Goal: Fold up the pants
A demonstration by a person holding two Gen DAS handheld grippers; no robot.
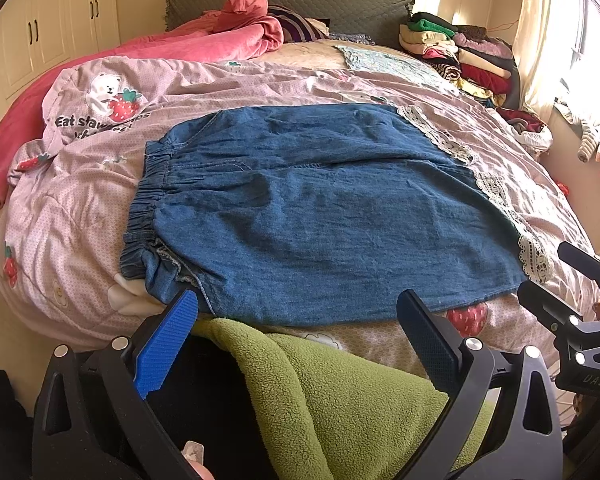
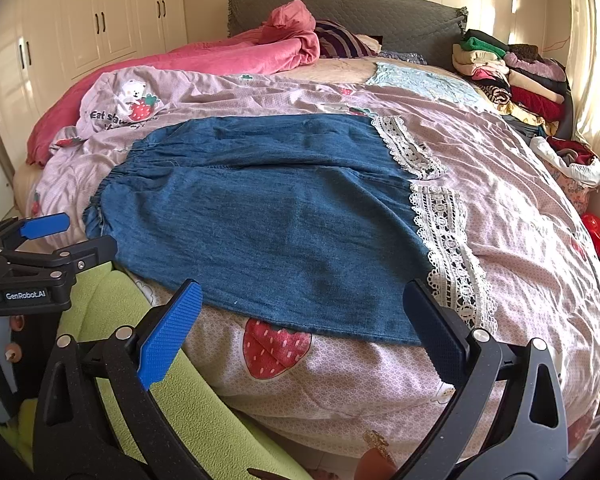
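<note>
here the pants (image 1: 320, 208) lie flat on the quilt (image 1: 80, 208), folded leg over leg, waistband (image 1: 148, 200) to the left and lace hems (image 2: 448, 248) to the right (the far hem sits a little apart from the near one). the left gripper (image 1: 300, 344) hangs at the near edge with its fingers spread wide, holding nothing, the blue pad (image 1: 166, 344) just beside the waistband corner. the right gripper (image 2: 300, 336) is likewise released, near the hem end. green fleece (image 1: 340, 400) lies below.

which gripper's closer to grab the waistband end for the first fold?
Left. The left gripper hangs open right by the elastic waistband of the denim pants; the right gripper faces the lace hem.
</note>
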